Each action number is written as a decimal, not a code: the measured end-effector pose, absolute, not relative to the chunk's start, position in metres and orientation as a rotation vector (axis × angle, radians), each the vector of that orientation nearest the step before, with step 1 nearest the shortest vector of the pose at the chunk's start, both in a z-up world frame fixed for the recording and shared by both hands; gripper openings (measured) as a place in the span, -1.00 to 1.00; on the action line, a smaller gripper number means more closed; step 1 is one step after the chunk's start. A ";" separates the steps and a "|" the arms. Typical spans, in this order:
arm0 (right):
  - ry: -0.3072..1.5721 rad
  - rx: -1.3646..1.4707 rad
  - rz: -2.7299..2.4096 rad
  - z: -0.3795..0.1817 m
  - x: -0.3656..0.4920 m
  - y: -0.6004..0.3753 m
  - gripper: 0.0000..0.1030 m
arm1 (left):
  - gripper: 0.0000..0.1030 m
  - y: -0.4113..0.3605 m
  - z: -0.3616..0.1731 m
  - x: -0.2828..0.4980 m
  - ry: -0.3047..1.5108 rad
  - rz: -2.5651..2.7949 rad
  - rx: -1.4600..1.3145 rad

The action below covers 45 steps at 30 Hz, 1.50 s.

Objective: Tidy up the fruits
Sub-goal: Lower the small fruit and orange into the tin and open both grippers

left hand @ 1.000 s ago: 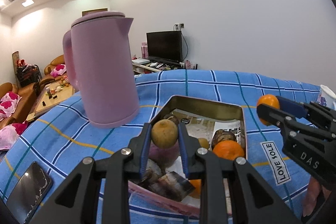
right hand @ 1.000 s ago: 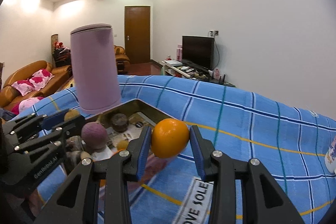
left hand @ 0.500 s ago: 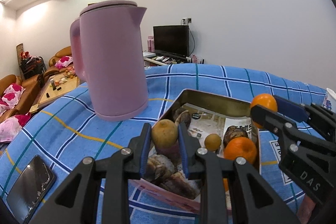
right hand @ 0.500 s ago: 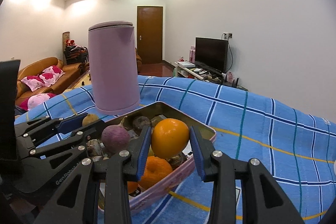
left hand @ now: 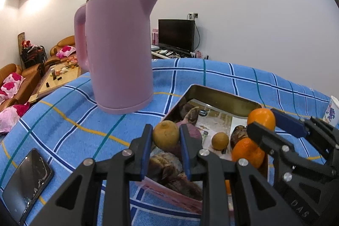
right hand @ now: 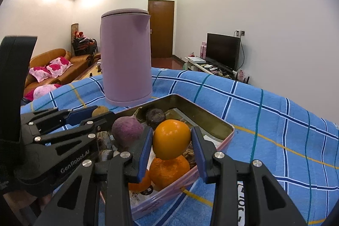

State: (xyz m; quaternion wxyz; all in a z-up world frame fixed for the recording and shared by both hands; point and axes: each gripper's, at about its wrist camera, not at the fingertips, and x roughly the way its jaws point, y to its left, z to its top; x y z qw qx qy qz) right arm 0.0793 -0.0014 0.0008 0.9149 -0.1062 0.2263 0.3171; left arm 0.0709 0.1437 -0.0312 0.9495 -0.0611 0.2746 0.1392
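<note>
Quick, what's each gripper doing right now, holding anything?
Left gripper: shut on the yellow-brown fruit.
Right gripper: shut on the orange.

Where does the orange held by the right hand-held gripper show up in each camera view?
Left wrist view: the orange is at the right, above the tin's far right corner, clamped in the right hand-held gripper coming in from the right edge.
Right wrist view: the same orange sits at lower centre between the blue pads, above the tin.
Shared landmark: the pink kettle standing behind the tin.
</note>
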 end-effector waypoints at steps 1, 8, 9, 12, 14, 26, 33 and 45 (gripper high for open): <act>0.464 -0.220 0.653 0.001 0.079 -0.001 -0.23 | -0.48 0.144 -0.031 0.071 0.559 0.285 -0.125; 0.458 -0.217 0.641 0.001 0.079 -0.001 -0.23 | -0.48 0.145 -0.029 0.064 0.529 0.312 -0.127; 0.458 -0.218 0.642 0.000 0.080 0.000 -0.23 | -0.48 0.146 -0.029 0.063 0.525 0.314 -0.127; 0.458 -0.221 0.645 0.000 0.078 0.002 -0.23 | -0.48 0.147 -0.029 0.062 0.522 0.321 -0.130; 0.459 -0.224 0.649 0.000 0.078 0.003 -0.23 | -0.48 0.147 -0.029 0.063 0.527 0.321 -0.127; 0.502 -0.230 0.688 -0.003 0.081 0.008 -0.22 | -0.30 0.144 -0.031 0.070 0.559 0.320 -0.112; 0.529 -0.202 0.710 -0.005 0.084 0.004 -0.13 | 0.18 0.148 -0.030 0.066 0.539 0.336 -0.128; 0.465 -0.103 0.602 0.002 0.085 -0.032 0.21 | 0.85 0.135 -0.023 0.056 0.467 0.353 -0.077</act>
